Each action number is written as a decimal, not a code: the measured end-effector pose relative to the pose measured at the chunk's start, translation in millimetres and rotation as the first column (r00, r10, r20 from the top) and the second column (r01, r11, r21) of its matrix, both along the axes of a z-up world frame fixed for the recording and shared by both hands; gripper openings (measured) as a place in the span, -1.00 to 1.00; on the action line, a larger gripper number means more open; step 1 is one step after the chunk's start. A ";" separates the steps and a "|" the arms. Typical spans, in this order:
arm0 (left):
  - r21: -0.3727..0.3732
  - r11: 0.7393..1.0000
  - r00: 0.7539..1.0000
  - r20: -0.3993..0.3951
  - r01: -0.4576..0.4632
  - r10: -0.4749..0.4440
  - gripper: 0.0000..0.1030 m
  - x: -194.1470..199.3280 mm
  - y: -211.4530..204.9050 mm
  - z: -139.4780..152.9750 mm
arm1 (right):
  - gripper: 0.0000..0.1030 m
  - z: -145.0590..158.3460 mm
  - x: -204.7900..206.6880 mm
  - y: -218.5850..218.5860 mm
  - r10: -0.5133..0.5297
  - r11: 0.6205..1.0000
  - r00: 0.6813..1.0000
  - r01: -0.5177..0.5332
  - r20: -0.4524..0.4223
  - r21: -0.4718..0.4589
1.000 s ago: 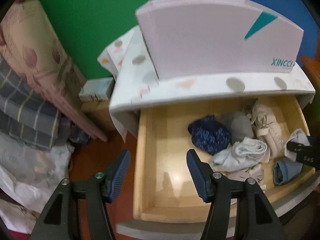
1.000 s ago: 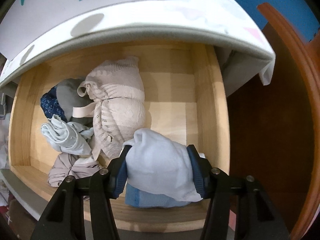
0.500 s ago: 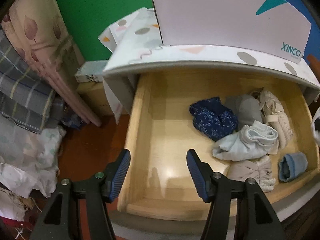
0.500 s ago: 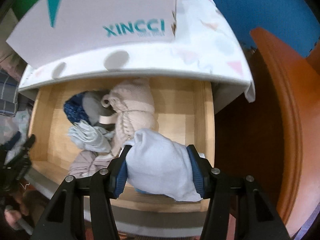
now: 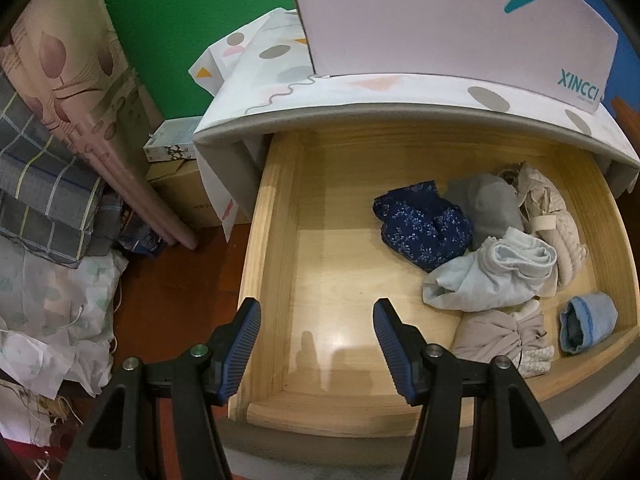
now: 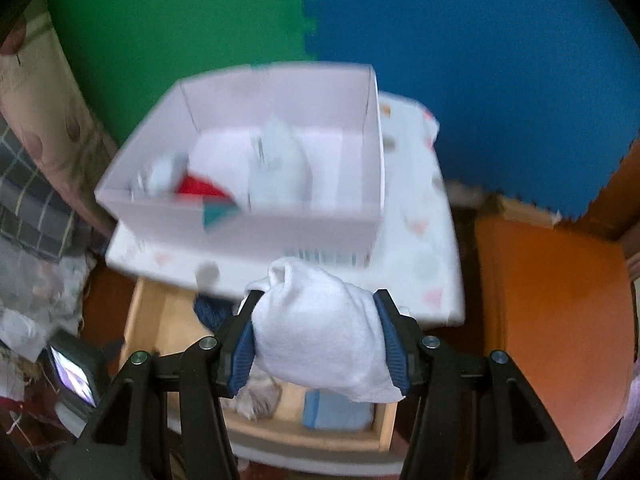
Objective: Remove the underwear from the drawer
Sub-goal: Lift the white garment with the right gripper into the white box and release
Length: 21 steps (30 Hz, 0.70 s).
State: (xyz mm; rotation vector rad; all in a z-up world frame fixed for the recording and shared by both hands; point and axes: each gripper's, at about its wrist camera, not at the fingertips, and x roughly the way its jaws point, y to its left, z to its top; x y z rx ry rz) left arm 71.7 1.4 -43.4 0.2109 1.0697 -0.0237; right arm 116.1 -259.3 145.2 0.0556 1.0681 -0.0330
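Note:
The wooden drawer [image 5: 276, 216] stands pulled open below a cloth-covered cabinet top. Several rolled underwear pieces lie at its right side: a dark blue patterned one [image 5: 424, 226], a grey one [image 5: 486, 204], a pale blue one [image 5: 496, 276], a beige lace one [image 5: 554, 220], a taupe one [image 5: 492, 334] and a light blue roll [image 5: 586, 322]. My left gripper [image 5: 316, 344] is open and empty over the drawer's bare left front part. My right gripper [image 6: 318, 338] is shut on a white underwear piece [image 6: 324, 328], held high above the drawer [image 6: 152, 316].
An open white shoe box [image 6: 280, 184] with clothes inside sits on the cabinet top; its side shows in the left wrist view [image 5: 440, 20]. Folded bedding [image 5: 44, 184] and cardboard boxes [image 5: 180, 196] crowd the left. An orange wooden surface [image 6: 556, 300] is at the right.
My right gripper has lifted the white underwear up and out of the drawer, to well above the cabinet top. My left gripper has drifted forward over the drawer, still open.

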 end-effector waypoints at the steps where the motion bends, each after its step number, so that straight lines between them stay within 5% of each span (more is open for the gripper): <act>1: -0.004 1.000 1.000 -0.001 -0.005 0.005 0.16 0.1 1.4 0.3 | -0.01 7.8 7.0 1.3 0.000 1.000 1.000 0.000 0.014 -0.006; 8: -0.030 0.999 0.999 -0.019 -0.029 0.028 0.16 2.6 8.4 -1.0 | 0.00 29.7 77.4 11.1 0.008 0.999 0.999 -0.006 0.032 -0.052; 21: -0.042 0.999 0.999 -0.044 -0.027 0.025 0.16 4.8 6.2 -4.3 | 0.07 -34.1 159.4 23.7 -0.011 0.998 0.992 0.003 -0.128 -0.065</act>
